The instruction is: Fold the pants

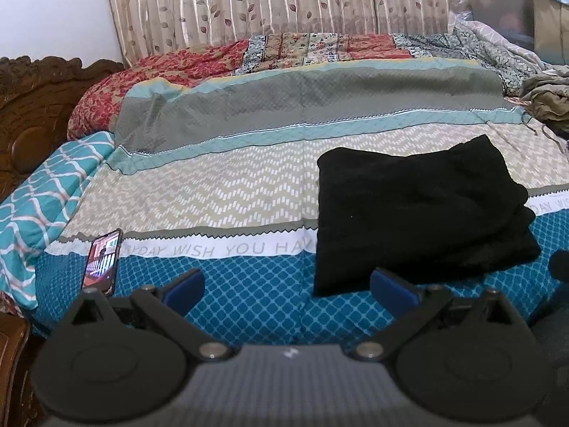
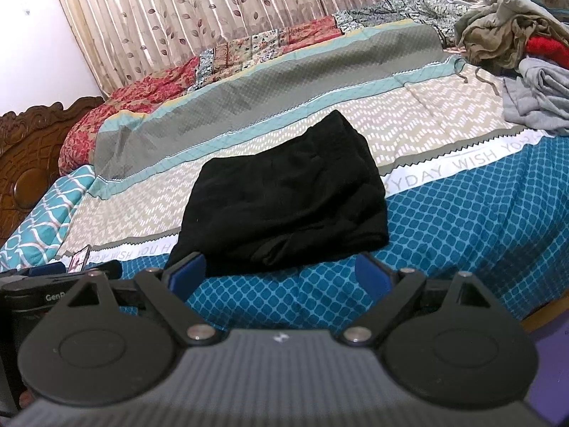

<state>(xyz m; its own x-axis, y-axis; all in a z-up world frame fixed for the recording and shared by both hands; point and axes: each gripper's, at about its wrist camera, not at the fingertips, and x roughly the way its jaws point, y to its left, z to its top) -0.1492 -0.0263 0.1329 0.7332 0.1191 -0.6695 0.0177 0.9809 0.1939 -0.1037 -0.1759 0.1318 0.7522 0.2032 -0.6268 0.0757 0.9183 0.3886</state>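
1. The left wrist view looks forward between its own open fingers, low over the near edge of the bed, facing the curtain.
2. The right wrist view faces likewise, from further right.
3. Both share the black pants, phone and headboard.

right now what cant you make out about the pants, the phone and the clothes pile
- Black pants: fold layers and the waistband are lost in the dark fabric, both views.
- Phone: screen content too small; in the right wrist view the left gripper hides most of it.
- Clothes pile: cut off by the right edge, so its extent is unknown.
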